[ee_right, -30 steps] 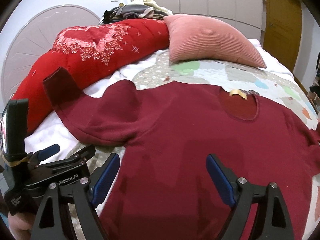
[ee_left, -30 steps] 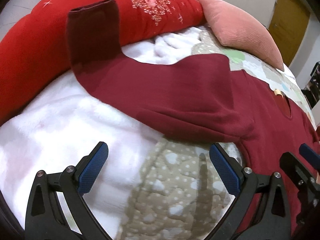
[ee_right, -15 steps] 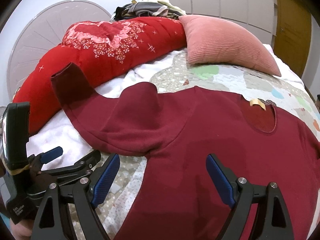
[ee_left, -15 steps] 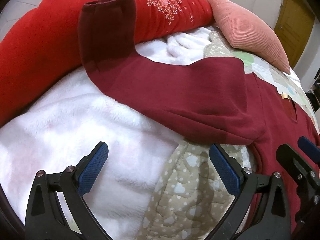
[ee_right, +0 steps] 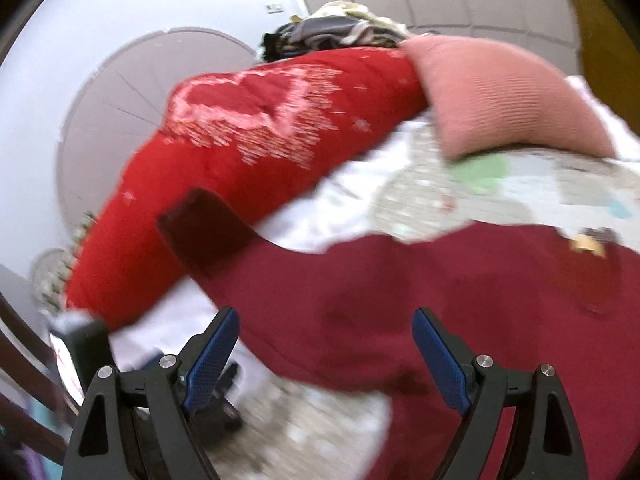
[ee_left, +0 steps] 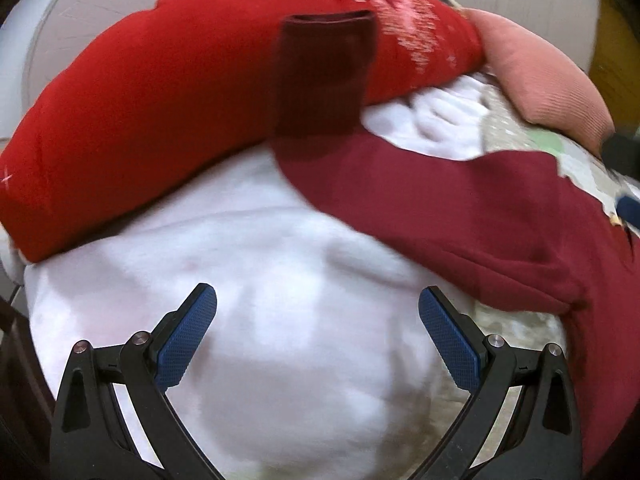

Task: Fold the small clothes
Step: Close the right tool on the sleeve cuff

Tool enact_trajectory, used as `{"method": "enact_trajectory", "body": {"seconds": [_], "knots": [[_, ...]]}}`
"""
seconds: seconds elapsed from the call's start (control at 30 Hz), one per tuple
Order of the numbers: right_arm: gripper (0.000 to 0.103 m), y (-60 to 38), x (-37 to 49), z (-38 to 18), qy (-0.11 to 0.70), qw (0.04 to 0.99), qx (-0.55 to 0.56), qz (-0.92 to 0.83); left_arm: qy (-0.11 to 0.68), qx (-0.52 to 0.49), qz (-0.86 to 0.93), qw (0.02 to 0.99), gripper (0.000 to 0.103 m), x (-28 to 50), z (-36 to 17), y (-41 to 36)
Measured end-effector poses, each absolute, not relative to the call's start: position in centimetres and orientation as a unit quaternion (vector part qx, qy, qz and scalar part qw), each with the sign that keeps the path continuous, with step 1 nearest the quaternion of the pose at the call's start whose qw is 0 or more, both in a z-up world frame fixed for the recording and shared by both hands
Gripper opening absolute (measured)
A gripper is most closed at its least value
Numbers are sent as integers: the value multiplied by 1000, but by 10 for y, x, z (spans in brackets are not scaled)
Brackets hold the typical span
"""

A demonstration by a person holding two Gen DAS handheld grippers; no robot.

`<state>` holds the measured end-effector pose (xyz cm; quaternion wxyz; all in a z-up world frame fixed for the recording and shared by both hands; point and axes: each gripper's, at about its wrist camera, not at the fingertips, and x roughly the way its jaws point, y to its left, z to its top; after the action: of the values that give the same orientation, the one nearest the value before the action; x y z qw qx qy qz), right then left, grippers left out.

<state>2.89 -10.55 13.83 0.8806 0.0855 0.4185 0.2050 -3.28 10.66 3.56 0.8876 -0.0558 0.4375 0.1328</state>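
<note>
A dark red long-sleeved top [ee_right: 460, 292] lies spread flat on the bed, neck hole at the right. Its left sleeve [ee_left: 420, 200] runs up and left, and the cuff [ee_left: 324, 76] rests against a bright red quilt. My left gripper [ee_left: 318, 312] hovers open over white fleece, below and left of the sleeve, with nothing between its fingers. My right gripper [ee_right: 324, 340] stands open above the sleeve where it joins the body, gripping nothing. Both views are blurred by motion.
A bright red embroidered quilt [ee_right: 256, 148] lies rolled along the head of the bed. A pink ribbed cushion [ee_right: 504, 96] sits to its right, with a pile of clothes [ee_right: 336, 32] behind. White fleece blanket [ee_left: 260, 280] and a patterned quilt [ee_right: 520, 184] cover the bed.
Both grippers have swung left along the bed. The sleeve and cuff now sit nearer the middle of each view, and the shirt's body has slid right. Both stay open.
</note>
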Motion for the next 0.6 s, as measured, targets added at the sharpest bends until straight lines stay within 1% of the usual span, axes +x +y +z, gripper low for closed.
{"method": "enact_trajectory", "body": {"seconds": [0.17,0.27,0.53,0.57,0.6], "knots": [[87,-45,66,139,430,857,108,262,445,-63,150,881,102,-29,30,125],[89,-10,94,129,466,824,136,293,451,-72,156,876,102,-26,27,135],[89,44,141,116,505,773,191,333,456,-101,167,868,102,-25,23,152],[87,49,145,110,516,765,195,332,456,-100,167,868,102,-25,23,151],[70,53,149,101,530,756,202,327,456,-98,167,869,102,-25,23,150]]}}
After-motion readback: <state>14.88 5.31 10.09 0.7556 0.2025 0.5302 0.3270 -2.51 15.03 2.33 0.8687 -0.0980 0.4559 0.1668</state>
